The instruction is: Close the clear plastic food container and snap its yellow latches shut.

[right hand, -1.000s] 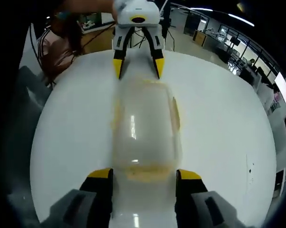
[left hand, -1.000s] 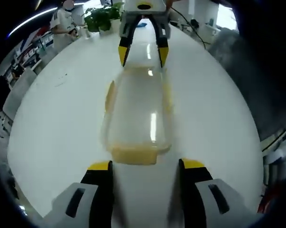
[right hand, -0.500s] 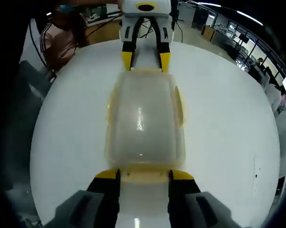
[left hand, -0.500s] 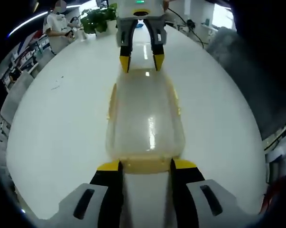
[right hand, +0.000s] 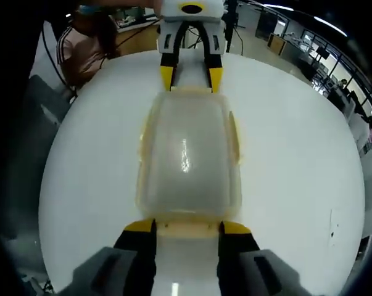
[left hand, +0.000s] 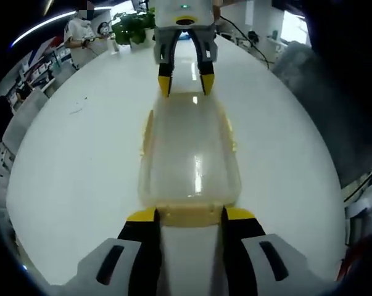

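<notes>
The clear plastic container (left hand: 189,154) lies lid-on on the white table (left hand: 81,160), with pale yellow latches along its sides. My left gripper (left hand: 190,216) is at its near short end, jaws closed in against both sides of the yellow end latch (left hand: 190,214). At the far end is my right gripper (left hand: 186,83), tips flanking that end. In the right gripper view the container (right hand: 187,154) runs away from my right gripper (right hand: 187,227), whose jaws pinch the other yellow end latch (right hand: 187,229). My left gripper (right hand: 190,79) is at the far end.
A potted plant (left hand: 131,24) and a standing person (left hand: 81,31) are beyond the table's far edge. A seated person (right hand: 87,46) and a grey chair (right hand: 41,117) are by the table on the left of the right gripper view.
Over the last second both grippers moved in to the container's ends and their jaws narrowed onto the end latches. Nothing has shifted in the last half second.
</notes>
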Tool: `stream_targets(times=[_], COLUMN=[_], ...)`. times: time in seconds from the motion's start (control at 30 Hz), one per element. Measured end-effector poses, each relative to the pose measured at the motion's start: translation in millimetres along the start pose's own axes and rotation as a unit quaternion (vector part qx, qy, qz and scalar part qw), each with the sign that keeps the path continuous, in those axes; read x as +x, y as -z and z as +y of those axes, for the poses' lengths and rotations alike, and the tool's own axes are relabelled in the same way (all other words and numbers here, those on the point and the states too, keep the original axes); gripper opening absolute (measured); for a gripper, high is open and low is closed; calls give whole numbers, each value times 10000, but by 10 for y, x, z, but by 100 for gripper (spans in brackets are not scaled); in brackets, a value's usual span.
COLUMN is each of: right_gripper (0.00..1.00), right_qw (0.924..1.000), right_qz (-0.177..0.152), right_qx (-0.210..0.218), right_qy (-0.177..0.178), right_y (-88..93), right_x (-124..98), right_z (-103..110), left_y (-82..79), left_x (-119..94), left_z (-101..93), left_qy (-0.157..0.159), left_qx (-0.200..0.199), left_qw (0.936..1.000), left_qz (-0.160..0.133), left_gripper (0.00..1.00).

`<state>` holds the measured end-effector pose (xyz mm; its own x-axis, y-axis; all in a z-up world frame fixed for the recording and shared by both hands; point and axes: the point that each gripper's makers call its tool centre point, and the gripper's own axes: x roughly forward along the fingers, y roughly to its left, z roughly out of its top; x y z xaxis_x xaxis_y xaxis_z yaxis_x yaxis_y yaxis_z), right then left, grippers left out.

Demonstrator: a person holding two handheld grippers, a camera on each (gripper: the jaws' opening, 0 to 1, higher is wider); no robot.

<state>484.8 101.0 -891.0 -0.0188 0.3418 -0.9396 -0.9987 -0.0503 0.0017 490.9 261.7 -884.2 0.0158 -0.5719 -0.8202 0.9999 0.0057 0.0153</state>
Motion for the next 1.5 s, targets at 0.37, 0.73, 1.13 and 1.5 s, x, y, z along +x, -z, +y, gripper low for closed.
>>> stream_targets(times=[0.37,0.73,1.13,1.5], right_gripper=[36,36,36,36], right_qw=[9999,9994,9987,9986], right_qz=[-115,-255,-289,-317], right_qx=[-46,-201,-256,-224], right_qy=[-24,98,333,356], right_y=[-114,-310,-338,-278], right_x=[-124,-494,-673,-714], right_z=[-57,-119,-154,-169], left_y=[8,-226,-341,-424], left_x=[-128,-539,-663,-647], left_z=[6,59,116,157], left_qy=[-300,-512,-642,-630], left_qx=[-217,-190,-71,-44], left_qw=[9991,9982,9975,9975], left_qz=[198,249,272,310], left_gripper=[34,34,34,35])
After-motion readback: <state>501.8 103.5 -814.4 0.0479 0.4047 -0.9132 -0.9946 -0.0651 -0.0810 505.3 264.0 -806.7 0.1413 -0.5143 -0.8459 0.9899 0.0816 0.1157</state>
